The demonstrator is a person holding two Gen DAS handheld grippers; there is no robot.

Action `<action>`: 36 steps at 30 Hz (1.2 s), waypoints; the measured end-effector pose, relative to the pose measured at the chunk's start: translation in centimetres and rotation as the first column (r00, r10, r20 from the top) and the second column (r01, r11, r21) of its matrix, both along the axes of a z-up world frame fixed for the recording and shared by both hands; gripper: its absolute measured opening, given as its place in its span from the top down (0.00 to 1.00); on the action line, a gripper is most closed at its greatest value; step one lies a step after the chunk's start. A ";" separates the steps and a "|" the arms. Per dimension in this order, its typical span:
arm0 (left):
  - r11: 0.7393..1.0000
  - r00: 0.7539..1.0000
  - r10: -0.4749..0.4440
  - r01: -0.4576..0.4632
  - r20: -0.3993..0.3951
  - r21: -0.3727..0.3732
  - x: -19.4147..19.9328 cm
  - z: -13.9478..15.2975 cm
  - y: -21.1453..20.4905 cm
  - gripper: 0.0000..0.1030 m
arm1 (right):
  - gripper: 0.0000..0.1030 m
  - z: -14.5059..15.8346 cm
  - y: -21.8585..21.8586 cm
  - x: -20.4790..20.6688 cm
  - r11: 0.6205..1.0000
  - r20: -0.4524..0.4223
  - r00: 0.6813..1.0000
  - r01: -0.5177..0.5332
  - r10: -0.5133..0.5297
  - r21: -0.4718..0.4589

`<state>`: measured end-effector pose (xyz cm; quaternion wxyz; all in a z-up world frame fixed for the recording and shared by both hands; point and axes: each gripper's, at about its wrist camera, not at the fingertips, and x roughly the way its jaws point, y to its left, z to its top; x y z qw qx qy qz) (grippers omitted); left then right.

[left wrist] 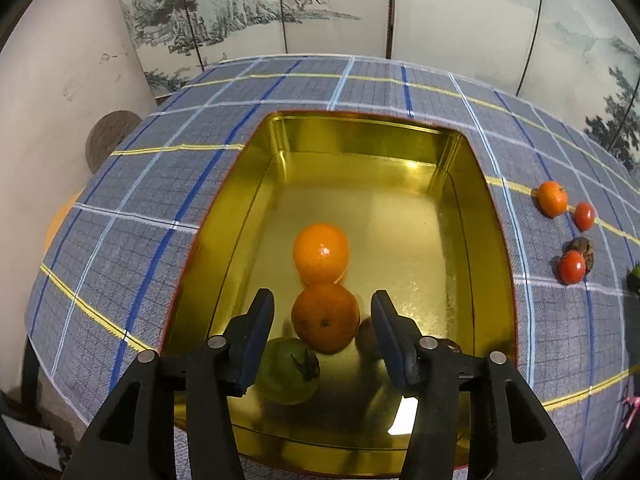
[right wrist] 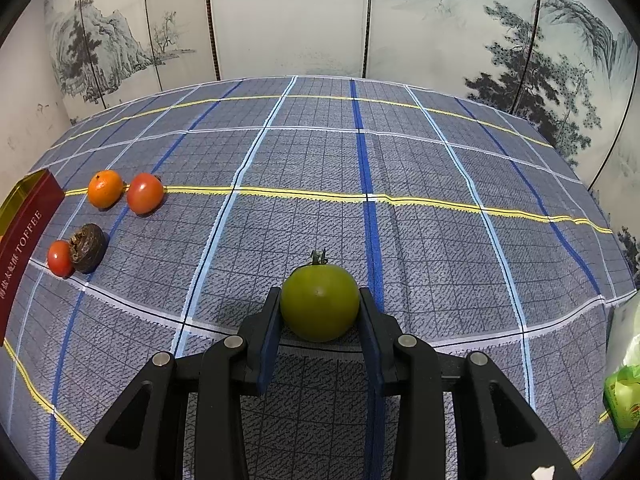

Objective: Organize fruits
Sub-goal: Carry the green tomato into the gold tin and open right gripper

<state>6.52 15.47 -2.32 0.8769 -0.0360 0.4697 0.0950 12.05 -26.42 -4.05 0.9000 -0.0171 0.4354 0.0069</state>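
A gold tin (left wrist: 480, 208) sits on the plaid tablecloth. It holds a bright orange (left wrist: 321, 252), a darker orange (left wrist: 325, 316), a green tomato (left wrist: 290, 376) and a brown fruit (left wrist: 366, 336) half hidden by a finger. My left gripper (left wrist: 322, 310) hangs open over the tin, its fingers on either side of the darker orange, apart from it. My right gripper (right wrist: 320, 308) is shut on a green tomato (right wrist: 319, 302) at the cloth. To its left lie a small orange (right wrist: 105, 189), a red tomato (right wrist: 145, 193), a smaller red tomato (right wrist: 59, 258) and a dark brown fruit (right wrist: 87, 247).
The tin's red side, printed TOFFEE (right wrist: 24, 248), shows at the left edge of the right wrist view. A green packet (right wrist: 624, 396) lies at the table's right edge. A painted folding screen (right wrist: 300, 16) stands behind the table. The same loose fruits show right of the tin (left wrist: 552, 198).
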 end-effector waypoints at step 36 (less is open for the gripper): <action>0.984 0.971 0.174 -0.175 0.165 -0.009 -8.3 4.0 5.9 0.34 | 0.69 6.8 19.3 -2.8 0.875 0.103 0.885 -0.465 0.454 0.138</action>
